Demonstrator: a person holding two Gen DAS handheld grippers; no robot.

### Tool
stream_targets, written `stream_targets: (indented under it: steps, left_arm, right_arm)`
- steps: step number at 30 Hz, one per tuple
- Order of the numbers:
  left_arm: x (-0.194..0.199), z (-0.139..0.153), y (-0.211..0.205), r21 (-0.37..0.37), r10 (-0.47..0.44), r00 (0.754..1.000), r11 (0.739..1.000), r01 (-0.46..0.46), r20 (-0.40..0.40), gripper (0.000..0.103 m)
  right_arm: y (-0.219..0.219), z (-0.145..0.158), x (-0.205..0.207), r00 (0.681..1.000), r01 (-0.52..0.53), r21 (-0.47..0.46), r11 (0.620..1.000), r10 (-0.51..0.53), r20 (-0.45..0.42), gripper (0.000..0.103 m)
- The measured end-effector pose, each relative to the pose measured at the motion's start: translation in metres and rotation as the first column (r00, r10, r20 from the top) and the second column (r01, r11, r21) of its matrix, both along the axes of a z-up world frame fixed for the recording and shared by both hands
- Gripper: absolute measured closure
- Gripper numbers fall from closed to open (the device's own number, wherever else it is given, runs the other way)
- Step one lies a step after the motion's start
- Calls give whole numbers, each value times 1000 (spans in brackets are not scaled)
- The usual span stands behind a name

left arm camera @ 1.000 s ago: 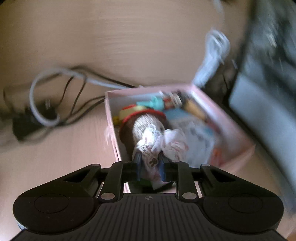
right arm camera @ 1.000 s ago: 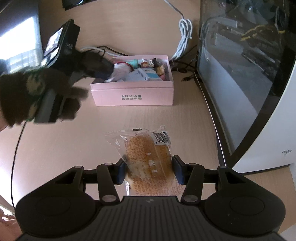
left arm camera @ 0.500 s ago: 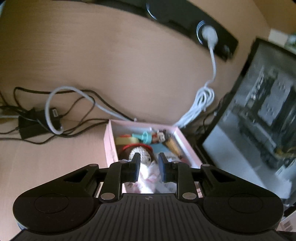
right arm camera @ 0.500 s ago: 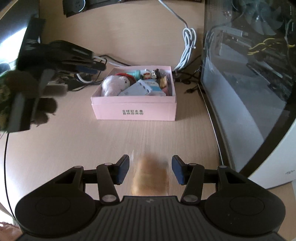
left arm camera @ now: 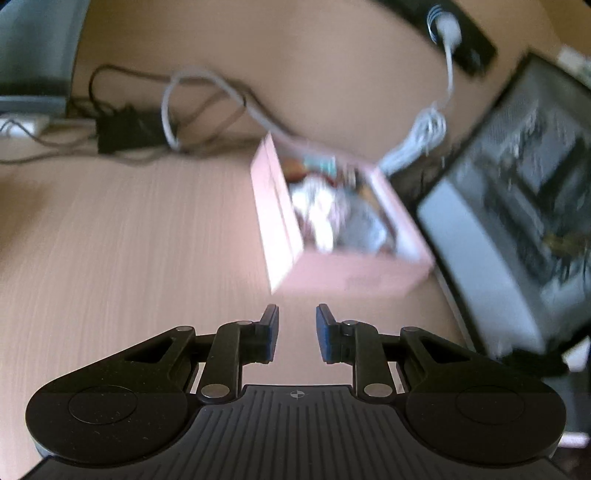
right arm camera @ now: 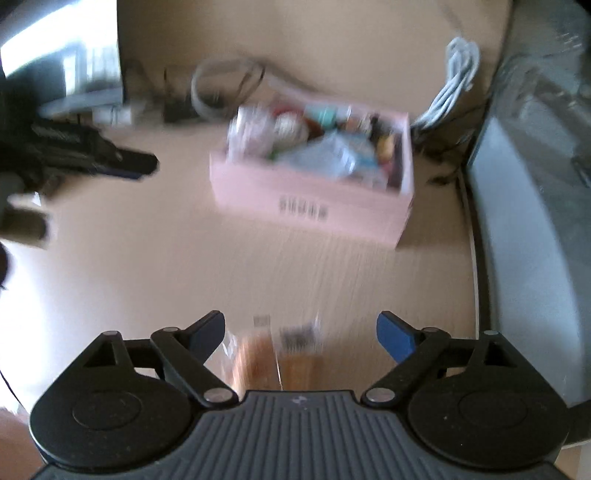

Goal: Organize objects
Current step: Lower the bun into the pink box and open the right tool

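Observation:
A pink box full of small toys and packets sits on the wooden desk; it also shows in the right wrist view. My left gripper is open with a narrow gap and empty, hovering in front of the box's near corner. My right gripper is wide open, with a wrapped bread packet lying on the desk between its fingers, untouched as far as the blur lets me tell. The left gripper also shows in the right wrist view, left of the box. Both views are blurred.
Tangled cables and a black adapter lie behind the box at the left. A coiled white cable lies at the back right. A glass-sided computer case stands along the right edge. A power strip hangs on the wall.
My left gripper let go of the plush toy in the box and pulled back and left, empty. My right gripper opened wider around the bread packet and both views shifted.

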State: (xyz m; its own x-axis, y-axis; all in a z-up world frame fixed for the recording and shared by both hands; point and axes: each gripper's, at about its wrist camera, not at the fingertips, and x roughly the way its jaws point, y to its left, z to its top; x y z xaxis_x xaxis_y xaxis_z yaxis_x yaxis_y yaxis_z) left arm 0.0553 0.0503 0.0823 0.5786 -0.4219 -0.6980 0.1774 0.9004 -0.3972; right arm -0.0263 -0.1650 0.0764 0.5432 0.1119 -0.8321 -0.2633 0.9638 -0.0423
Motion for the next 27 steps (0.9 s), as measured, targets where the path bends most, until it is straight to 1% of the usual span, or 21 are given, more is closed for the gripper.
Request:
stream_targets:
  steps: [1, 2, 3, 5, 7, 8, 11, 14, 17, 20, 23, 25, 26, 27]
  left_arm:
    - [-5, -1, -2, 12, -18, 1000, 1000, 19, -11, 79]
    - [-9, -3, -6, 26, -40, 999, 999, 41, -20, 79]
    - [-15, -4, -8, 40, -61, 998, 997, 62, -26, 79]
    - [-23, -8, -10, 45, -86, 996, 995, 88, -38, 79]
    - [-29, -12, -10, 40, -89, 995, 995, 91, -49, 79]
    - [-31, -15, -8, 40, -85, 995, 995, 87, -55, 79]
    - [-34, -19, -1, 41, -56, 996, 997, 59, -73, 79]
    - [-39, -20, 9, 30, -20, 996, 999, 22, -85, 79]
    - [-45, -17, 16, 20, 8, 997, 1000, -7, -77, 79]
    - [-51, -14, 24, 14, 36, 997, 999, -35, -62, 79]
    - [-54, -18, 30, -6, 76, 993, 997, -77, -92, 79]
    - [-54, -23, 30, 3, 81, 991, 997, -81, -110, 79]
    - [-55, -25, 30, 11, 89, 989, 996, -88, -115, 79]
    - [-56, -26, 31, 9, 94, 989, 996, -94, -118, 79]
  right_arm:
    - [1, -7, 0, 1000, 1, -3, 1000, -1, -22, 14]
    - [0, -12, 0, 999, 4, 0, 1000, -4, -38, 16]
    - [1, -16, -1, 999, 5, 3, 1000, -5, -54, 23]
    - [2, -17, -2, 998, -4, 5, 1000, 4, -66, 32]
    - [6, -14, -4, 998, -23, -15, 1000, 22, -65, 40]
    - [8, -12, -6, 997, -29, -14, 999, 28, -65, 47]
    - [8, 2, -5, 1000, -16, 20, 1000, 17, -25, 48]
    - [-1, 30, 7, 998, 43, 83, 996, -47, 42, 48]
    - [-15, 61, 30, 986, 119, 168, 979, -136, 97, 49]
    - [-25, 88, 67, 964, 182, 247, 952, -223, 148, 48]
    - [-27, 102, 112, 933, 249, 301, 921, -311, 180, 47]
    - [-33, 97, 142, 909, 292, 338, 895, -370, 194, 30]
    - [-37, 92, 154, 902, 317, 345, 883, -394, 178, 20]
    - [-41, 86, 161, 888, 362, 357, 861, -435, 150, 21]
